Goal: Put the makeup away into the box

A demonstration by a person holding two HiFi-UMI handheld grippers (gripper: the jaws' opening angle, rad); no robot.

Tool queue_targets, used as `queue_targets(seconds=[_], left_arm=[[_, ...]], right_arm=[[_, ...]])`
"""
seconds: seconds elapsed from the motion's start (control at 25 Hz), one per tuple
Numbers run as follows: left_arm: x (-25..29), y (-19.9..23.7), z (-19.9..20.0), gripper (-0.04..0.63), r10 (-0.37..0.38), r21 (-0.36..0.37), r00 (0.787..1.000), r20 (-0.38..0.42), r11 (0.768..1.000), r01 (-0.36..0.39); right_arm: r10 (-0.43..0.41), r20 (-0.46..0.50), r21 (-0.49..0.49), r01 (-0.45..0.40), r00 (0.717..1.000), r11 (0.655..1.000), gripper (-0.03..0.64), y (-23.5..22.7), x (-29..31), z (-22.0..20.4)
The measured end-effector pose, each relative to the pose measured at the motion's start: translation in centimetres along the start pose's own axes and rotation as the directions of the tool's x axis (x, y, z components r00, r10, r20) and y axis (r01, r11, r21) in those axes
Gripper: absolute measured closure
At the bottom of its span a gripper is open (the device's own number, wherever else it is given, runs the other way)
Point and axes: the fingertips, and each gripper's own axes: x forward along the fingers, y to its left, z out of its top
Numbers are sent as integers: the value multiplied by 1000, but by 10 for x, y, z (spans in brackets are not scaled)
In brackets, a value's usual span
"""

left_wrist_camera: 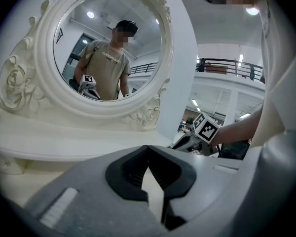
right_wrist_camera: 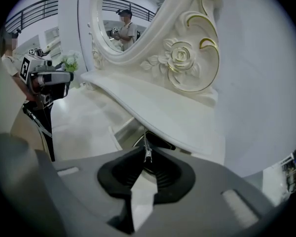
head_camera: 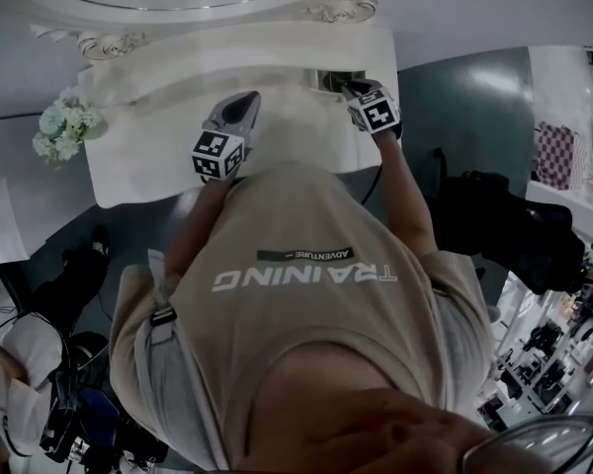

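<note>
A white desk fills the top of the head view, with an oval mirror in a carved frame standing along its far side. The person, in a beige shirt, leans over it with both arms stretched forward. The left forearm runs up the left of the torso and carries the left tool over the middle of the desk, pointing only a little below level toward the mirror. The right forearm reaches further, and the right tool tips steeply down at the desk's far right end, just under the shelf below the mirror. A bunch of white flowers sits at the desk's left end. What looks like the box lies just beside the right tool's tip; only the right gripper view shows its dark mouth tucked under the shelf edge. That view also shows the right tool's jaws nearly together, pinching a thin silvery piece at their tips, too small to name. The left gripper view shows the left tool's jaws closed tip to tip with nothing between them, and the mirror glass there reflects the person with both tools.
</note>
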Motion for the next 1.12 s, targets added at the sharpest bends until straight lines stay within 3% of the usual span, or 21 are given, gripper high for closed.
queue_targets(seconds=[0.4, 0.6, 1.04, 1.12], left_arm=[[4, 0, 5, 588, 26, -2, 1000, 0, 1000, -26], [9, -9, 10, 588, 14, 20, 1000, -11, 1000, -14], [23, -38, 13, 588, -15, 79, 998, -54, 997, 19], [31, -42, 12, 588, -18, 85, 998, -65, 996, 24]], right_arm=[[-9, 18, -41, 10, 1000, 999, 557, -13, 13, -1], [-1, 85, -24, 3, 996, 1000, 508, -14, 6, -1], [-32, 196, 31, 27, 980, 999, 510, -12, -29, -24], [-34, 227, 35, 27, 973, 999, 535, -15, -35, -28]])
